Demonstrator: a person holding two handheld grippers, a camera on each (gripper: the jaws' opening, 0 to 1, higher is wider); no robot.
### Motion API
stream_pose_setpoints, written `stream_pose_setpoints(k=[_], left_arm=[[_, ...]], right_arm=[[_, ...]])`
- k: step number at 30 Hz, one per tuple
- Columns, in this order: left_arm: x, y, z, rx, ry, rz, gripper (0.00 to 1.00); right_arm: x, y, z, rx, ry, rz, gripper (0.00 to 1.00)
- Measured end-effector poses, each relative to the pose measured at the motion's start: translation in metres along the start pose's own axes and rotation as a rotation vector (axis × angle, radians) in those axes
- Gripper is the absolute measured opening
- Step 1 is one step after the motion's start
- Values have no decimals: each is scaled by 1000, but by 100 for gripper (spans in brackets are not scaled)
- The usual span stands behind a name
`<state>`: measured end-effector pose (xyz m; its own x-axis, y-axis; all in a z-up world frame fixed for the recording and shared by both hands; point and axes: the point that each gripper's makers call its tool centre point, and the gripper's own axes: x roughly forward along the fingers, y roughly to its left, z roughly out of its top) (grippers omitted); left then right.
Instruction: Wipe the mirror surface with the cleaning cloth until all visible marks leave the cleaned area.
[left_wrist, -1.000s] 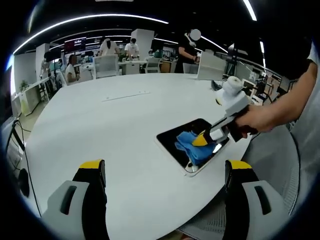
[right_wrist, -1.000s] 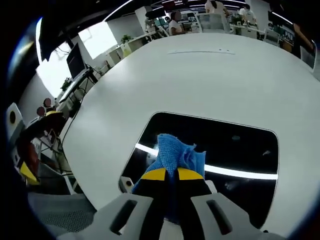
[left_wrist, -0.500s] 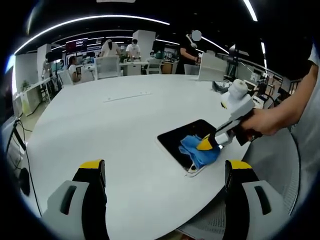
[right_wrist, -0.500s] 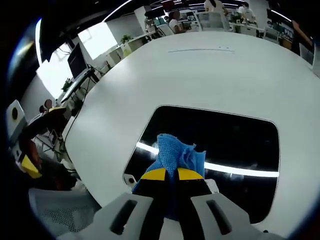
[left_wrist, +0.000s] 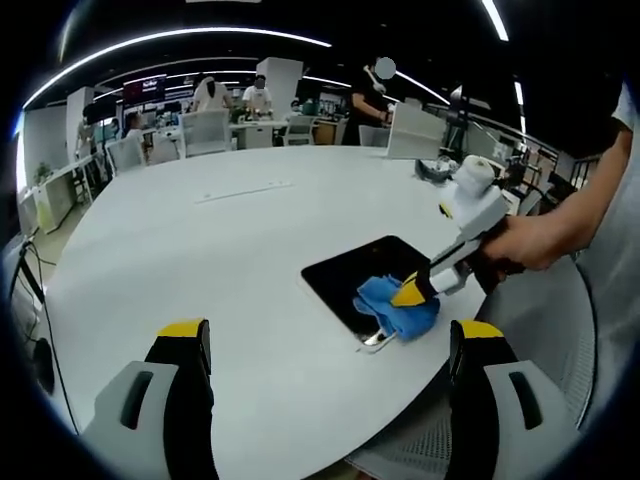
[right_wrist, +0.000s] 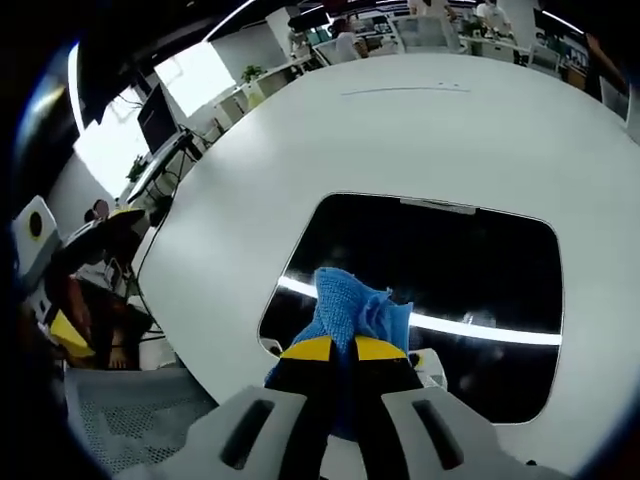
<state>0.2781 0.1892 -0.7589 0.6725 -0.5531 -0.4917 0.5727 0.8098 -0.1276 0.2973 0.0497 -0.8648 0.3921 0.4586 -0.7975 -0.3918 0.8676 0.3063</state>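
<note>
A dark rectangular mirror (left_wrist: 355, 282) (right_wrist: 440, 270) lies flat on the white round table (left_wrist: 230, 240), near its right edge. A blue cleaning cloth (left_wrist: 392, 304) (right_wrist: 355, 305) rests on the mirror's near end. My right gripper (right_wrist: 345, 350) (left_wrist: 410, 296) is shut on the blue cloth and presses it onto the glass; a hand holds it in the left gripper view. My left gripper (left_wrist: 325, 345) hangs open above the table's front edge, well short of the mirror, with nothing between its yellow-tipped fingers (left_wrist: 183, 330).
The white table (right_wrist: 300, 150) stretches wide beyond the mirror. Desks, chairs and several people stand far behind (left_wrist: 230, 110). A mesh office chair (right_wrist: 120, 420) and a dark monitor (right_wrist: 155, 120) sit off the table's left edge.
The right gripper has dragged the blue cloth toward the mirror's near end. The left gripper's view has shifted slightly; its jaws stay open.
</note>
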Motion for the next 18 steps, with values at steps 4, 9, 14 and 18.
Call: stream_pose_setpoints(k=[4,9,14,18], left_arm=[[-1,1,1,0,-1,2,99],[-1,3,2,-12,-9,11,99],[-1,0,0,-10,-5,7,99],[-1,0,-1,-12,-8,6,99]], right_arm=[[-1,3,-4,9,5,8,0],[-3,8,-10,18,18,22,0],[-3,8,-9,16,18,31,0],[-2,7,-9,3,21,33,0]])
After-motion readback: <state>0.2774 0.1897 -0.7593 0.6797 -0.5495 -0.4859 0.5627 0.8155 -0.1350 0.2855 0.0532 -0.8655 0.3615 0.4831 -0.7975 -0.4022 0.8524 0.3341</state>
